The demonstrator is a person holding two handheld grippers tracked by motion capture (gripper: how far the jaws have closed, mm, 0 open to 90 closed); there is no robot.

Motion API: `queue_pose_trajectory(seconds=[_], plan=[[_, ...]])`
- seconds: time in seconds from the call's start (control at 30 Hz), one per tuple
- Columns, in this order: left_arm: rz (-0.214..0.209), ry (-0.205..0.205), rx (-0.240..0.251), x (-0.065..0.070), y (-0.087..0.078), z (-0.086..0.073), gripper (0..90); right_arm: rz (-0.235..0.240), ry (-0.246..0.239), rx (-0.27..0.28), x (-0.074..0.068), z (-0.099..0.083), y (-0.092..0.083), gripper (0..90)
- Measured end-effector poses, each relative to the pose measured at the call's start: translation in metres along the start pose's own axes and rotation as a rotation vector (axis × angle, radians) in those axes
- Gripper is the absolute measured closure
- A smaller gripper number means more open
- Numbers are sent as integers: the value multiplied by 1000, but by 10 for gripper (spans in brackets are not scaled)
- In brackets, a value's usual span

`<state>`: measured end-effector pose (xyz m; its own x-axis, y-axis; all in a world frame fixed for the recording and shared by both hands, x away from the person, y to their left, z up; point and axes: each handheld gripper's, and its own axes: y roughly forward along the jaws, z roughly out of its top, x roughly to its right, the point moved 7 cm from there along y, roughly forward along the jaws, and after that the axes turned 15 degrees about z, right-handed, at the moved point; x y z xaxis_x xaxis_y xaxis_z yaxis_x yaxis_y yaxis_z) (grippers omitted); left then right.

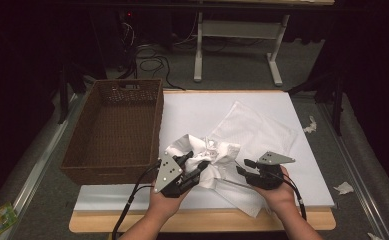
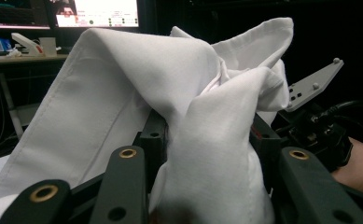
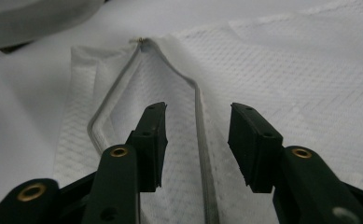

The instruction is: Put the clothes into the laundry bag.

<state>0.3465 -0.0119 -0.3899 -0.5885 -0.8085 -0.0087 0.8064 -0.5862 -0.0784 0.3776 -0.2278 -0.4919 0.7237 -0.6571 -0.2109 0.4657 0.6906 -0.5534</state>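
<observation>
Right gripper view: mesh bag's zipper runs straight away.

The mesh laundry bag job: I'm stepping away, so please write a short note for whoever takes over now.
Left gripper: shut on the bunched white cloth, held just above the table.
Right gripper: open, jaws astride the zipper edge of the mesh bag, not pinching it.
Wicker basket: at the table's left, nothing in it.
Done: cloth picked up, bag mouth partly open.
Left: probably grip the bag's edge, hold it open, feed the cloth in.
</observation>
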Motion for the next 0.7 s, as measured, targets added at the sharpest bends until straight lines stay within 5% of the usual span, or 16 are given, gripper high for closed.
queue_pose_trajectory(seconds=[0.3,0.5,0.7], plan=[[-24,12,-18,8,3,-5,595,-25,14,-38,9,-7,-2,889],[-22,29,-47,16,13,-18,595,-15,7,-19,7,-3,-6,898],[-20,66,-135,28,33,-50,595,-8,10,29,4,2,-11,899]])
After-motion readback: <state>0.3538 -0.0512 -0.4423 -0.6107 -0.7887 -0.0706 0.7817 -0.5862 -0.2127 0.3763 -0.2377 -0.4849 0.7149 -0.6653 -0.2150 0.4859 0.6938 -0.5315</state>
